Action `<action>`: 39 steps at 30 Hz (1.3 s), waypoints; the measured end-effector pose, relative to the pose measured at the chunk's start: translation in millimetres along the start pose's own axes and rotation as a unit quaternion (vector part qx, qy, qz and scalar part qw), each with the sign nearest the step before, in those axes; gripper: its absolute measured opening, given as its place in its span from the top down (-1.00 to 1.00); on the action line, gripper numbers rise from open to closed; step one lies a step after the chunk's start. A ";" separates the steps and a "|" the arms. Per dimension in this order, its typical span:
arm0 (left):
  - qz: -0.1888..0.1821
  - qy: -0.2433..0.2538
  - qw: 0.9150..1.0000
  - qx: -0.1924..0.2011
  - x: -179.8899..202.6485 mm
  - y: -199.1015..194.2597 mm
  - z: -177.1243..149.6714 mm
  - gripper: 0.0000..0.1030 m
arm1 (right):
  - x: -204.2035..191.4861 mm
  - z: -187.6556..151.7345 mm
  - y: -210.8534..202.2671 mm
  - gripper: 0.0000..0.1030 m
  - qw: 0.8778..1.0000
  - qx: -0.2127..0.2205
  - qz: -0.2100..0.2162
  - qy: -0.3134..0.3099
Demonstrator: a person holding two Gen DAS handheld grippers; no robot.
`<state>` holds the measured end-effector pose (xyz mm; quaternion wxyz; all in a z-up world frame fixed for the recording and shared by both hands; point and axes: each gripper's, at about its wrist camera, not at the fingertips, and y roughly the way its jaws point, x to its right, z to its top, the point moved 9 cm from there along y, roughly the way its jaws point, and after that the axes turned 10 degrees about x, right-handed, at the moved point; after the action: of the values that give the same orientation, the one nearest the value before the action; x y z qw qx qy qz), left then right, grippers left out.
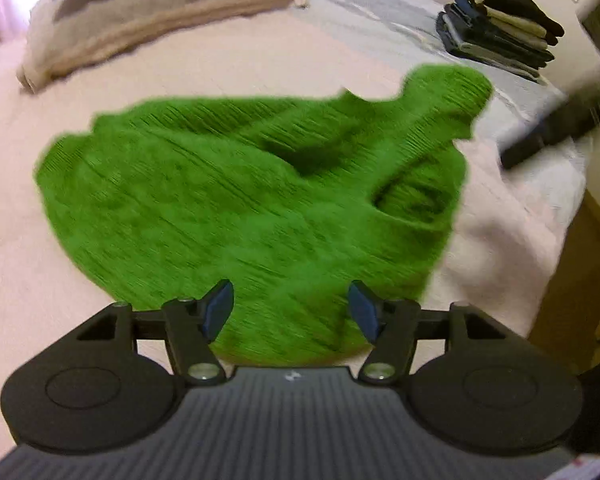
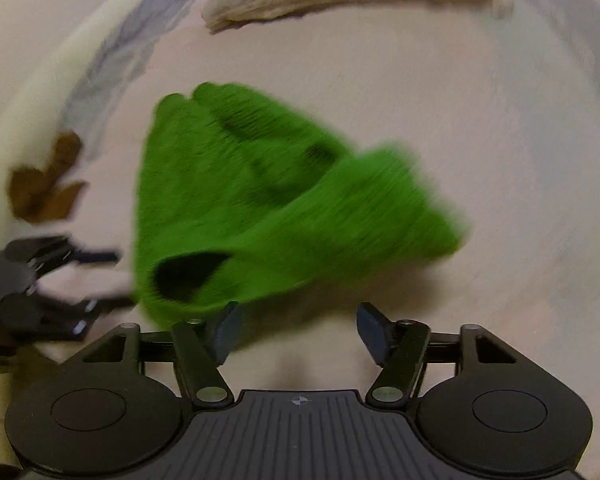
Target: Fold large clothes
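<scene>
A bright green knitted sweater [image 1: 236, 200] lies crumpled and partly folded on the pale pink bed cover [image 1: 28, 264]. My left gripper [image 1: 291, 308] hovers open over the sweater's near edge, nothing between its blue pads. In the right wrist view the same sweater [image 2: 260, 208] lies ahead and to the left, with a dark sleeve or neck opening facing me. My right gripper [image 2: 298, 330] is open above bare bed cover just off the sweater's near edge. The other gripper shows blurred at the far right of the left wrist view [image 1: 548, 136] and at the left edge of the right wrist view [image 2: 52, 280].
A beige folded blanket [image 1: 156, 12] with a light green item on it lies at the back of the bed. A stack of dark folded clothes [image 1: 500, 28] sits at the back right. The bed's right edge drops to a wooden floor [image 1: 568, 280]. Brown patches [image 2: 44, 188] show at the left.
</scene>
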<state>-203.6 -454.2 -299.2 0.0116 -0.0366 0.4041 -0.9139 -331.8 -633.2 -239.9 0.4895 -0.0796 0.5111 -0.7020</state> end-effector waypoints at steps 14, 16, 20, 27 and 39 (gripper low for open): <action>-0.071 0.146 0.987 0.008 -83.7 -23.5 42.7 -0.23 | -62.8 -55.2 80.0 -0.41 0.964 0.144 -0.151 0.167; -0.084 0.165 0.983 0.012 -85.4 -25.6 51.4 -0.23 | -59.9 -53.5 82.4 -0.14 0.957 0.163 -0.147 0.191; -0.121 0.206 0.971 0.026 -73.8 -21.1 81.7 -0.23 | -53.0 -49.5 53.5 0.87 0.953 0.160 -0.139 0.215; -0.191 0.288 0.937 0.046 -0.2 24.8 151.9 -0.23 | -27.2 -57.7 -51.7 0.98 0.950 0.173 -0.178 0.191; -0.294 0.304 0.906 -0.019 167.8 185.5 238.0 -0.21 | 128.1 -103.2 -137.7 0.98 0.925 0.132 -0.270 0.233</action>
<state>-354.4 -763.2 -267.1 -0.3818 0.1257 0.3767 -0.8346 -543.5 -665.8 -228.2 0.1545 0.0167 0.4722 -0.8677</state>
